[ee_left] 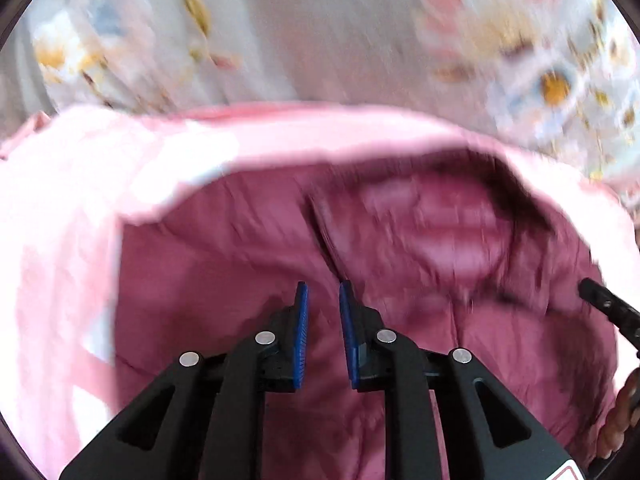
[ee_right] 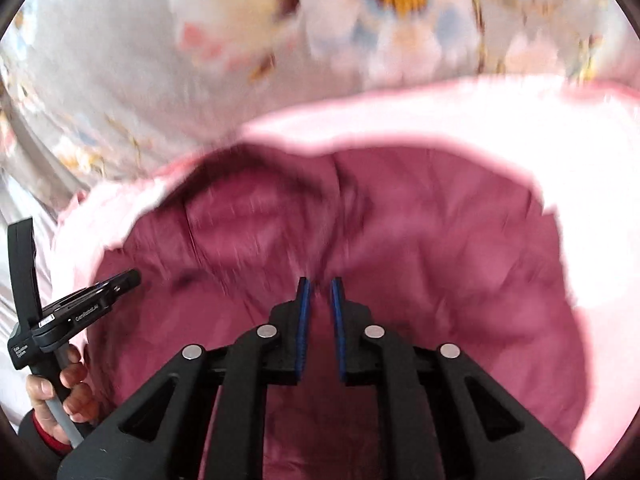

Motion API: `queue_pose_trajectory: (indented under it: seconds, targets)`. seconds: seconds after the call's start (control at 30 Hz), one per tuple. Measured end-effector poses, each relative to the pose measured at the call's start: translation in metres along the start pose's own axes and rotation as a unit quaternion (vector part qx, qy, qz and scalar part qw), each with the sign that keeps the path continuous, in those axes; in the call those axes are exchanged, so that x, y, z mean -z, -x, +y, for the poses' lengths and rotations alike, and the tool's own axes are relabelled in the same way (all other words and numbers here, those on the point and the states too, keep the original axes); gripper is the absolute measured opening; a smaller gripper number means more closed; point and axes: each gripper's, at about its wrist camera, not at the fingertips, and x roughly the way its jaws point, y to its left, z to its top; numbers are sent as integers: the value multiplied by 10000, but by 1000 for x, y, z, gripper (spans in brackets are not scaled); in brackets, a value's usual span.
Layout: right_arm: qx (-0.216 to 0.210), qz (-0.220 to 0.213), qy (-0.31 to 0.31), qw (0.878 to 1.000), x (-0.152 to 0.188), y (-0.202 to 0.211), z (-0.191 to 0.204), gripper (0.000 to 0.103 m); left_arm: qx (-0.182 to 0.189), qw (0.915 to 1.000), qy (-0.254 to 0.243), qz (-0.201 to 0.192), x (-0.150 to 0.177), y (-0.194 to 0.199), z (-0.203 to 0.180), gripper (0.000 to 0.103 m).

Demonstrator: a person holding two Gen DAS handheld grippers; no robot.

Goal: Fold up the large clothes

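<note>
Flowered sheet [ee_right: 120, 80] spread beneath everything. On it, a pink jacket [ee_left: 400, 340], lining up: bulky, soft, probably slippery; best taken at the pale hem. Over the lining, left gripper [ee_left: 324, 292] and right gripper [ee_right: 319, 286], each slightly parted, pinching nothing.

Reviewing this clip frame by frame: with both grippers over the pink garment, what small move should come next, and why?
Probably lift both grippers a little further and carry the garment's near part toward its far edge. The left gripper and right gripper each seem to pinch a ridge of the dark pink lining, jaws nearly closed, though blur hides the contact. The pale pink outer side already curls up over the floral sheet.
</note>
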Motion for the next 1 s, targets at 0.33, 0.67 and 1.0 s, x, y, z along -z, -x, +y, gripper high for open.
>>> queue_pose_trajectory:
  seconds: [0.33, 0.67, 1.0]
  targets:
    - [420, 136, 66, 9990, -69, -94, 30, 11, 217, 9881, 1404, 586, -85, -70, 5, 22]
    - [618, 214, 896, 9938, -12, -116, 19, 8, -253, 9995, 96, 171, -24, -97, -5, 26]
    - [523, 138, 805, 9953, -7, -120, 13, 8, -467, 9988, -126, -92, -17, -97, -13, 26]
